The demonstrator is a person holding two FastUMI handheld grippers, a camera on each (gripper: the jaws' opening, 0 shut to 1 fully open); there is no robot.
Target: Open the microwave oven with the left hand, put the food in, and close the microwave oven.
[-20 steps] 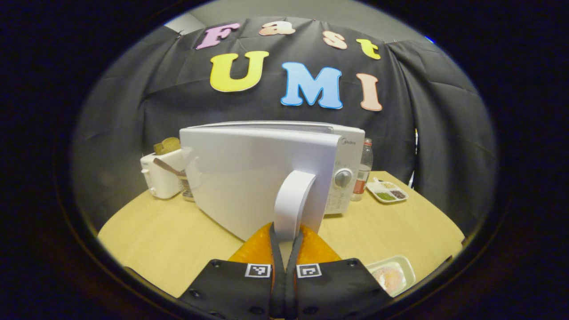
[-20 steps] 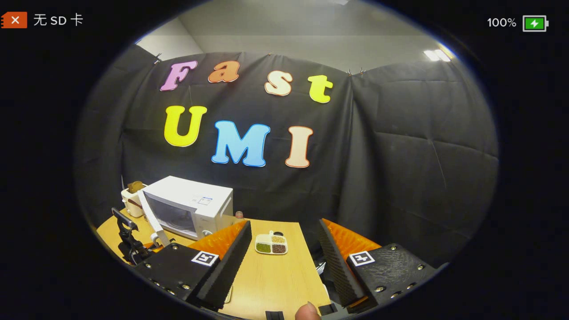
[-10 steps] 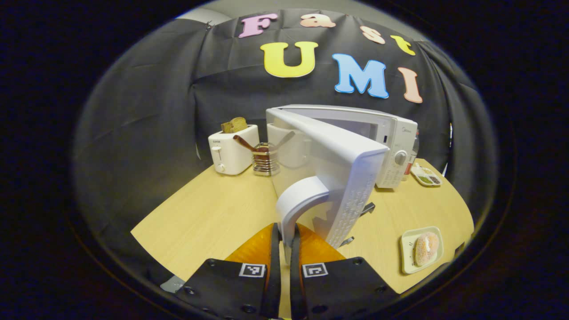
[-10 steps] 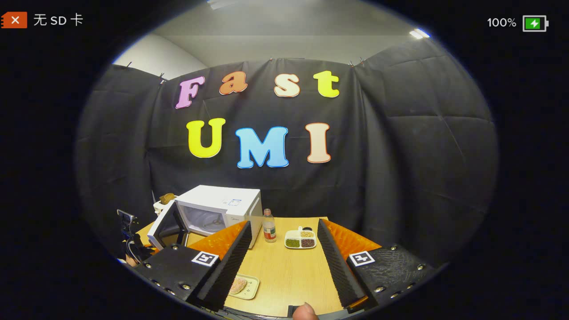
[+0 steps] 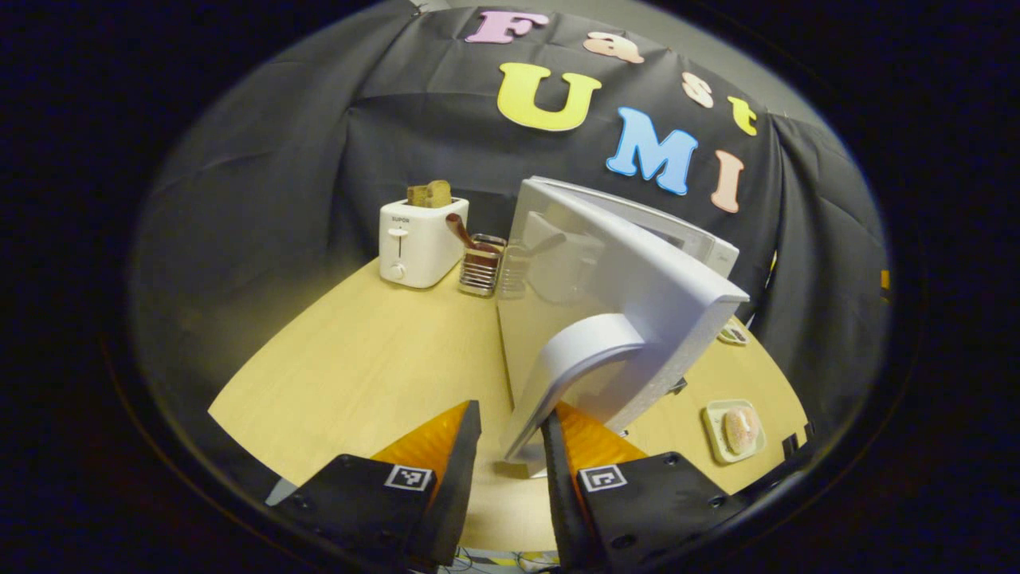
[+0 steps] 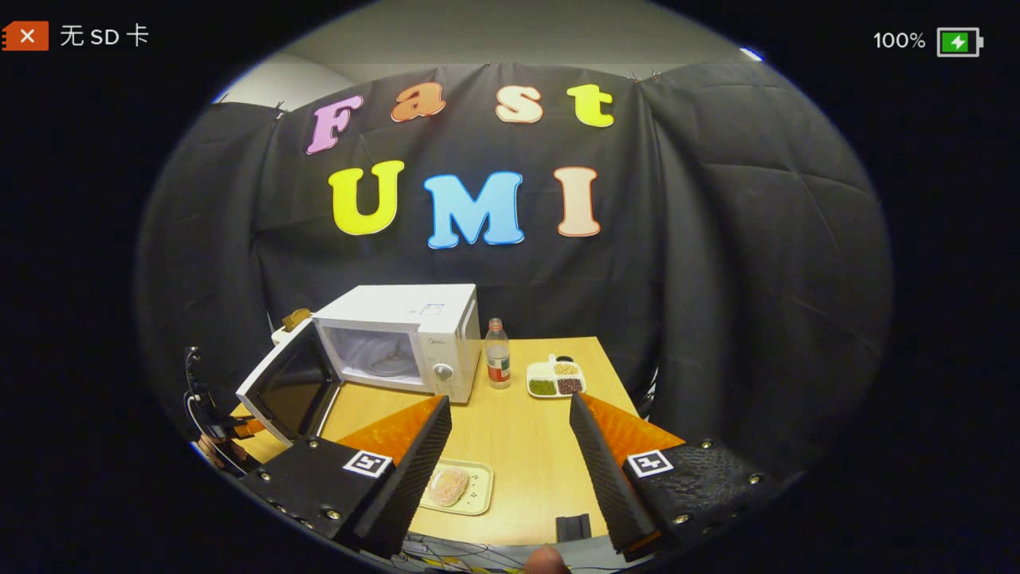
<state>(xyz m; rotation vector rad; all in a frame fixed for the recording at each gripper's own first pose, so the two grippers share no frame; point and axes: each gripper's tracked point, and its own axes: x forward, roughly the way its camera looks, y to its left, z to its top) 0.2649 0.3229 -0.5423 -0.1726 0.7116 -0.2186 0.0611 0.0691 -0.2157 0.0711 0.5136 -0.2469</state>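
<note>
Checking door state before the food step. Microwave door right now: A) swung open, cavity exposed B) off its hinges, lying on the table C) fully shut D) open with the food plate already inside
A: in the right gripper view the microwave door stands swung out and the cavity is exposed, while the food plate sits on the table.

Light wooden table (image 6: 518, 454), front edge curved. White microwave (image 6: 406, 339) stands at back left, door (image 6: 288, 391) swung open. Beside it, bottle (image 6: 497, 363), then divided dish (image 6: 556, 378) with grains. Near front edge, small tray (image 6: 478, 488) with pastry (image 6: 449, 485). Behind microwave at far left, white toaster (image 5: 421, 241) with bread, wire holder (image 5: 480, 267) just beside it.
</note>
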